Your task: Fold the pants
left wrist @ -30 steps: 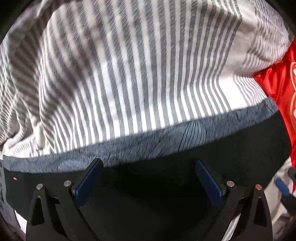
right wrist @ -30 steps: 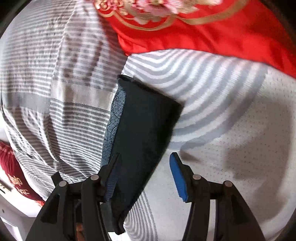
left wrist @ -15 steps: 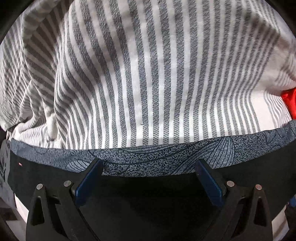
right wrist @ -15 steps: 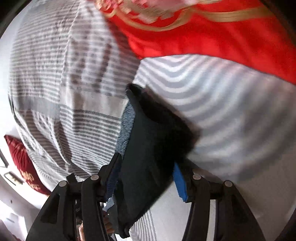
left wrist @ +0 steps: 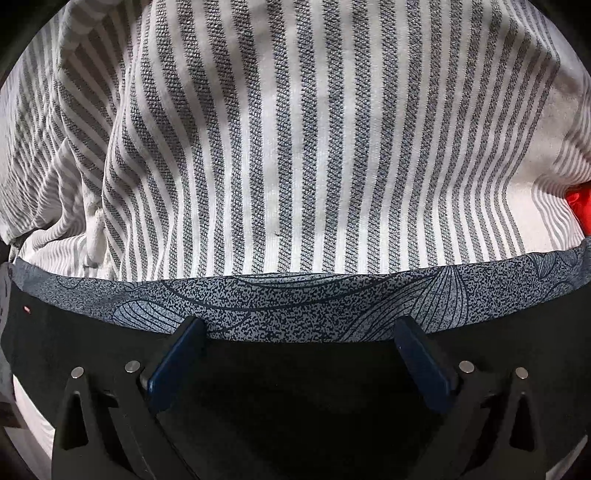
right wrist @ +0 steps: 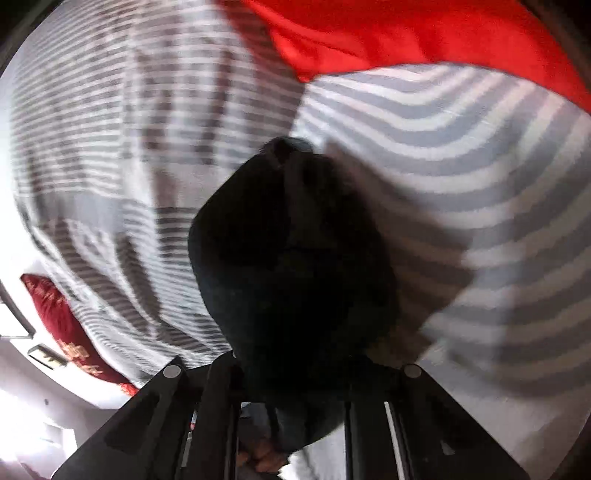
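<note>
While dark pants (right wrist: pixel 295 258) bunch between the closing right gripper (right wrist: pixel 291 384), blocking its pads, left gripper (left wrist: pixel 301 332) spread wide over pants, striped bedding (left wrist: pixel 295 147), red cloth (right wrist: pixel 406 33) beyond.

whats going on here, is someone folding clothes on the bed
Yes. A person with a handheld gripper in each hand is folding dark pants on a grey and white striped bedsheet. The left gripper is open, its blue fingers straddling the pants near a patterned blue-grey band. The right gripper is closing on a bunched end of the pants. A red cloth lies beyond.
</note>
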Demonstrator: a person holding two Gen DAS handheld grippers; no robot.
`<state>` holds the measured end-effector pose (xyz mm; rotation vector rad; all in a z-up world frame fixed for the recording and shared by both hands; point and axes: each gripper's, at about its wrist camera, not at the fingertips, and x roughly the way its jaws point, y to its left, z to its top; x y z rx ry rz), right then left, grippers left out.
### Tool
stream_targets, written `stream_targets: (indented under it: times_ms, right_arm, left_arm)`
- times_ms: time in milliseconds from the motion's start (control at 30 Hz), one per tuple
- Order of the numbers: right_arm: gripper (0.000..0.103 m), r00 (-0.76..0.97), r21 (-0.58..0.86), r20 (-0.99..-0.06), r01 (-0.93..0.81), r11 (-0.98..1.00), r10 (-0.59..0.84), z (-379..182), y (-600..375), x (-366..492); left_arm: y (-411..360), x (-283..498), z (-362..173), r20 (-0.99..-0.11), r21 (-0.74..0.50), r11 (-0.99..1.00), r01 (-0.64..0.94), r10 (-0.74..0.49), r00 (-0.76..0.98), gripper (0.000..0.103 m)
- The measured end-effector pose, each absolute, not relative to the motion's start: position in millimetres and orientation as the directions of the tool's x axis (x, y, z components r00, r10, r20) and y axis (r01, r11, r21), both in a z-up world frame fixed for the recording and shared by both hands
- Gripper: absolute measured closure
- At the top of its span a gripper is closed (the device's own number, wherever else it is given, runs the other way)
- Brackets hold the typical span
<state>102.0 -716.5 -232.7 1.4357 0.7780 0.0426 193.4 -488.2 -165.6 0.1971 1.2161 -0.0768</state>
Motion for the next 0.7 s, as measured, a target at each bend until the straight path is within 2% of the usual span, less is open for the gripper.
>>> stream_targets:
  times_ms: [167,367,533,700]
  right_arm:
    - [0.089,0.779,0.922,-0.387,0.340,0.187,0.494,-194,-696,105]
    - [0.089,0.757,0.930,-0.363,0.253,0.268,0.543,-148,-648,123]
    - [0.089,0.734,0.915,-0.383,0.219,0.339,0.560,-124,-602,135]
    - [0.089,0.693,0.854,-0.472,0.207,0.477,0.545,-112,-555,148]
  left_arm:
    - [-479,191,-169,-0.926,0.131,0.975,0.182,0.055,0.373,0.000]
    - [-473,197,-171,-0.930,0.095,0.969,0.228,0.004,0.368,0.000]
    - [-439,217,-171,-0.955,-0.079,0.968,0.240,-0.143,0.262,0.000]
    - [-374,229,-140,-0.928,-0.189,0.962,0.196,-0.241,0.285,0.000]
